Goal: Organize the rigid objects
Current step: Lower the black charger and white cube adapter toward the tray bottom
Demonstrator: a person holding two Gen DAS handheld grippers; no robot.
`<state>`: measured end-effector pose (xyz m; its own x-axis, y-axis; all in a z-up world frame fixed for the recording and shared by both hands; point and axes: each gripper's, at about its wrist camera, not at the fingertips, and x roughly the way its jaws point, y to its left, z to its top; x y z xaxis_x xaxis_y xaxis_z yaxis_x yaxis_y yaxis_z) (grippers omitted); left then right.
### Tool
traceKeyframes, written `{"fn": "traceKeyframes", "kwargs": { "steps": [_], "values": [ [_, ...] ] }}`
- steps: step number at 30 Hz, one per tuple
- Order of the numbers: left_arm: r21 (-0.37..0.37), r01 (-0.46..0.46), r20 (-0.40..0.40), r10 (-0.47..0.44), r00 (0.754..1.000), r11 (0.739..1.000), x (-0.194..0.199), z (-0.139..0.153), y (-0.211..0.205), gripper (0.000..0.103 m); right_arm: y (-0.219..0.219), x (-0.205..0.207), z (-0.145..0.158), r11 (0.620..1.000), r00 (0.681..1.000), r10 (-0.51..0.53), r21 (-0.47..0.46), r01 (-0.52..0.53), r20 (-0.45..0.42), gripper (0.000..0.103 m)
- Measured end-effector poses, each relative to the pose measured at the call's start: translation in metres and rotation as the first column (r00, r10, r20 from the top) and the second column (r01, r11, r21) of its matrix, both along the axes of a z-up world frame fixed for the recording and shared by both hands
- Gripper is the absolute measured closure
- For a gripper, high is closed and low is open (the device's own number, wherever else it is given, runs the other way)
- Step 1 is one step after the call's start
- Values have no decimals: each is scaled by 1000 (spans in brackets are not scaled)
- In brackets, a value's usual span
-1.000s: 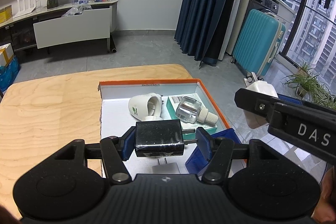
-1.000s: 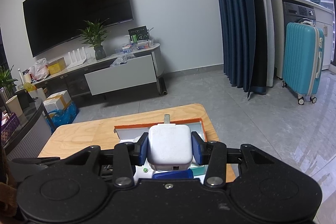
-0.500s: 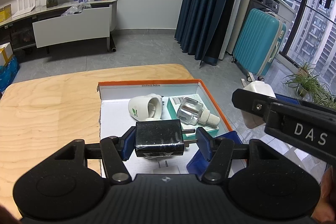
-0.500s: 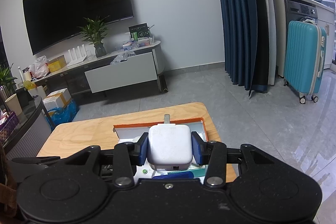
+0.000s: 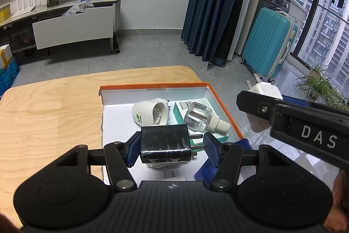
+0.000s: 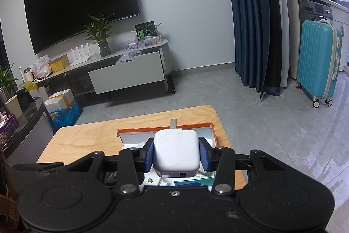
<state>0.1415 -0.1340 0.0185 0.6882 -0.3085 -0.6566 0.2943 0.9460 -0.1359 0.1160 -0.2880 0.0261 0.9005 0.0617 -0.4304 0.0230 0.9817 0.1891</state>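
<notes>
My left gripper (image 5: 171, 149) is shut on a black plug adapter (image 5: 165, 143), its prongs touching the right pad, held over the near end of an orange-rimmed white box (image 5: 152, 87). In the box lie a white cup-shaped device (image 5: 150, 111), a clear glass bottle with a cream cap (image 5: 202, 117) and a teal carton (image 5: 192, 105). My right gripper (image 6: 176, 153) is shut on a white charger (image 6: 176, 152) above the same box (image 6: 185, 125). The right gripper's side (image 5: 305, 134) and the charger (image 5: 265, 90) show right of the box in the left wrist view.
The box sits at the right end of a light wooden table (image 5: 50, 115). A blue object (image 5: 209, 169) lies at the box's near right corner. Beyond are a TV stand (image 6: 126, 73), blue curtains and a teal suitcase (image 6: 318, 67) on the grey floor.
The left gripper with the black adapter has shifted slightly towards the near end of the box. The right gripper has held the white charger nearly still.
</notes>
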Motion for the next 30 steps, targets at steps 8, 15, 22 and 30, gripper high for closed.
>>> {"fn": "traceKeyframes", "kwargs": {
  "steps": [8,15,22,30],
  "values": [
    [0,3,-1,-3,1000,1000,3,-1,-2,42,-1,5,-1,1000,1000,9,-2,-9,-11,52],
    [1,7,-7,-7,1000,1000,7,-2,-5,42,-2,6,-1,1000,1000,10,-3,-10,-14,52],
    [1,8,-12,-8,1000,1000,9,-4,-4,42,-4,10,-3,1000,1000,11,1,-11,-24,52],
    [2,9,-17,-9,1000,1000,11,-6,-6,42,-3,14,-1,1000,999,13,-2,-13,-32,52]
  ]
}}
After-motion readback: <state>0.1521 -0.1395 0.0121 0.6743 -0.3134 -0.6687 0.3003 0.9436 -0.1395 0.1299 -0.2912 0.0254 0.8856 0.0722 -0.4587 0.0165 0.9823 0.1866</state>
